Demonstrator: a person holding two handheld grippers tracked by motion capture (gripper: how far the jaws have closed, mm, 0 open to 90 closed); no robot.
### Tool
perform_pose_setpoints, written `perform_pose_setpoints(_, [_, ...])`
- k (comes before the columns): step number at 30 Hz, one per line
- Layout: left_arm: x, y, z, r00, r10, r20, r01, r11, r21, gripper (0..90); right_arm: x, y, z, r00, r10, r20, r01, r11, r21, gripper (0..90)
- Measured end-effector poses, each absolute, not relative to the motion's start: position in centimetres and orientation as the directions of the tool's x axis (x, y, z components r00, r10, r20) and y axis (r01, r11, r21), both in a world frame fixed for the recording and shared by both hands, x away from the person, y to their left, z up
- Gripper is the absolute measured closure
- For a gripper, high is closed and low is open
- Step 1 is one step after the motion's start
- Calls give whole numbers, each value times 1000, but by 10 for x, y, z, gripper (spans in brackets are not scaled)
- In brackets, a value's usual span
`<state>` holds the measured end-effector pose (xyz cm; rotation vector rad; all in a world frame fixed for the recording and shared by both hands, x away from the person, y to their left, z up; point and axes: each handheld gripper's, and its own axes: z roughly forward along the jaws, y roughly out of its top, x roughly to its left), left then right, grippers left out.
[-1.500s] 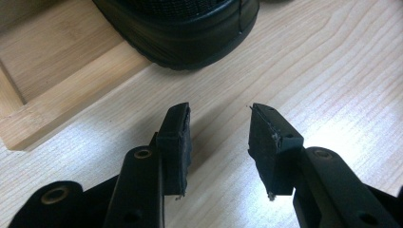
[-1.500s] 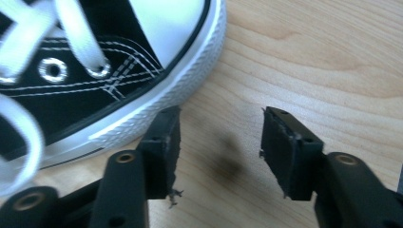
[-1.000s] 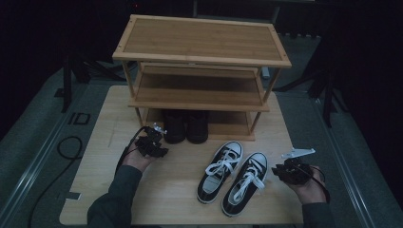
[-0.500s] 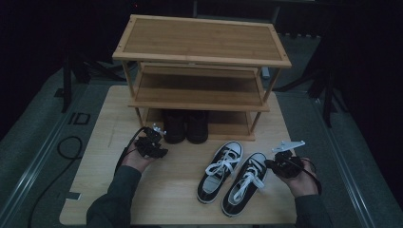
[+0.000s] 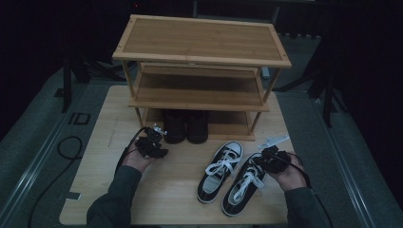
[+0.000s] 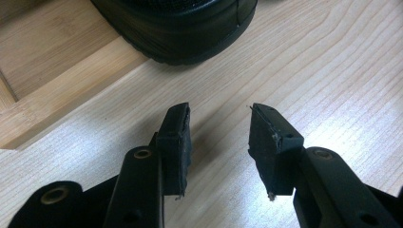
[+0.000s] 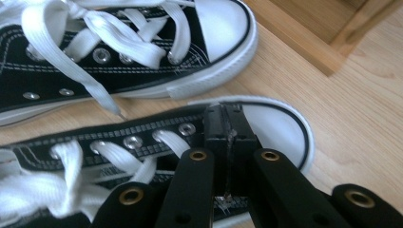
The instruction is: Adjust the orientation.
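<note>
Dim room, wooden tabletop [image 5: 109,190]: you're hovering the right gripper [image 7: 227,124], jaws pressed fully together on nothing, over the right sneaker's [image 5: 243,183] toe while the left gripper [image 6: 218,133] idles half-open and empty, risking shoving that sneaker instead of grasping it.
</note>
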<state>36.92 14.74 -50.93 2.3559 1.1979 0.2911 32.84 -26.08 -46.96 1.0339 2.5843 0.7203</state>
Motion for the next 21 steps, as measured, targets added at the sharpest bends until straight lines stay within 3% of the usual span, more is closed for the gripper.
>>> perform_pose_setpoints(21, [369, 149, -507, 595, 803, -22, 699, -504, 506, 593, 350, -227, -480, -754, 649, -98, 544, 701, 461, 900])
